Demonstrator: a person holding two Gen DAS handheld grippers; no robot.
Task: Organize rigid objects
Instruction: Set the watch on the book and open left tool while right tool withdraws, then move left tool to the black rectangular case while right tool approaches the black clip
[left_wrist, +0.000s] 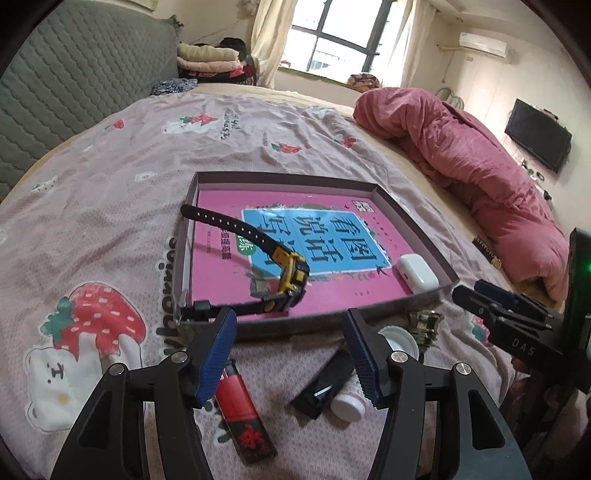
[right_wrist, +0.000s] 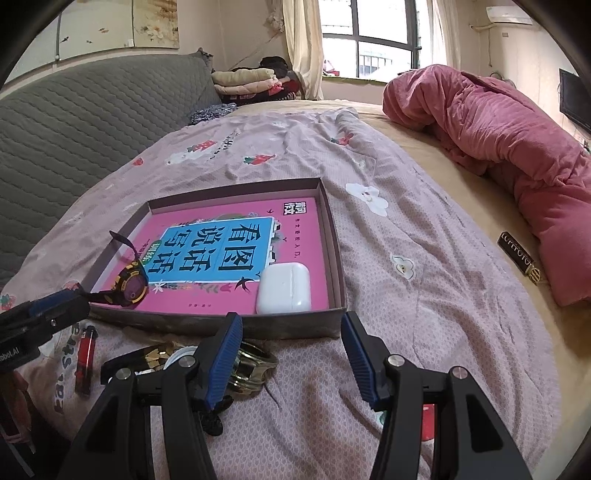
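L gripper (left_wrist: 290, 354) spread wide, empty; watch (left_wrist: 288, 275) just ahead in tray (left_wrist: 417, 218), strap over near wall. R gripper (right_wrist: 291, 356) spread too; earbud case (right_wrist: 283, 288) straight ahead in tray.

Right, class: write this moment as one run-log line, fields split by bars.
left gripper: open, behind watch | watch: in box, strap over its near wall | right gripper: open, empty | earbud case: in box | lighter: on bed
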